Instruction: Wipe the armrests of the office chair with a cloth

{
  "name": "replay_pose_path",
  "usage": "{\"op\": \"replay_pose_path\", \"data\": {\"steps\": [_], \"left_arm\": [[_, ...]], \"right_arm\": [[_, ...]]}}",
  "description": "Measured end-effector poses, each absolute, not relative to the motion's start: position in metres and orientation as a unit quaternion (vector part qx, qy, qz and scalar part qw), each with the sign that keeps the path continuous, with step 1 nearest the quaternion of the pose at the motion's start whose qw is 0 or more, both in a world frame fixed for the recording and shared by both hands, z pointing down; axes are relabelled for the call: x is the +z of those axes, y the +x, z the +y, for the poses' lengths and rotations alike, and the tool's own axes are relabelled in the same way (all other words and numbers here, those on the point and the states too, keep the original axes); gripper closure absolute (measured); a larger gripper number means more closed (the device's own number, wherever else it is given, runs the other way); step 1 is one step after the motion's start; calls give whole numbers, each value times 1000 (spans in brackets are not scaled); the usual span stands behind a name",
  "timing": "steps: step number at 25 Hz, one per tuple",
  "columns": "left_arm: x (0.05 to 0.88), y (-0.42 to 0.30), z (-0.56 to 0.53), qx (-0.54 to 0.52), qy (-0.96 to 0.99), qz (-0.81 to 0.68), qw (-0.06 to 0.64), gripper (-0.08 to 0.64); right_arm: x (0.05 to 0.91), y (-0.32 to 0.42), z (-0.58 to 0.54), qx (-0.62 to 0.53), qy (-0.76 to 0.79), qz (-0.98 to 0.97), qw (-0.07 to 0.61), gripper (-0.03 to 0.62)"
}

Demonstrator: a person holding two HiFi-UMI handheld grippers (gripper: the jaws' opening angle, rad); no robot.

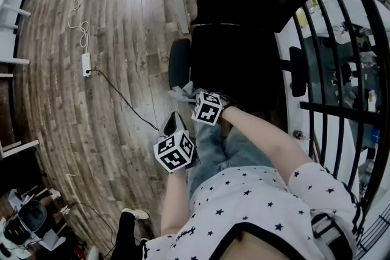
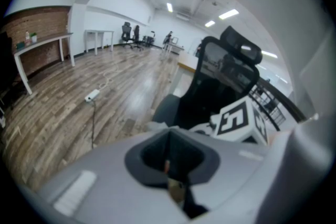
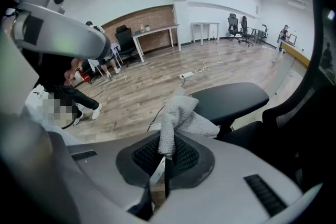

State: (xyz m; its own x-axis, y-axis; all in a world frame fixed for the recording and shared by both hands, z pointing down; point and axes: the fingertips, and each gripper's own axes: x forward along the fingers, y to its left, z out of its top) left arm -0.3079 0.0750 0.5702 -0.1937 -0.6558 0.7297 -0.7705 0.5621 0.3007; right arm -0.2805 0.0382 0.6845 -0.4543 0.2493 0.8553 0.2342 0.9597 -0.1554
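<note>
Right gripper view: right gripper (image 3: 167,160) clamps a crumpled grey terry cloth (image 3: 181,113), held just beside the black padded armrest (image 3: 231,98). Left gripper (image 2: 169,168) is closed, empty. Step appears to be the approach; next, lay cloth on pad and sweep lengthwise.

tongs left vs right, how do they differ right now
The right tongs are shut on the grey cloth, while the left tongs are shut with nothing in them. The right tongs are close by the chair's armrest; the left tongs are farther from it, nearer the person. Both are closed.
</note>
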Motion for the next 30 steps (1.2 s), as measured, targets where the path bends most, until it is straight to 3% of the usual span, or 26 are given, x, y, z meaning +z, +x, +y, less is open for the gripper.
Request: {"op": "replay_pose_path", "data": {"steps": [30], "left_arm": [[521,-136,56,82,552,-734,386,554]], "right_arm": [[571,-85,40,57,-9,-917,394,563]]}}
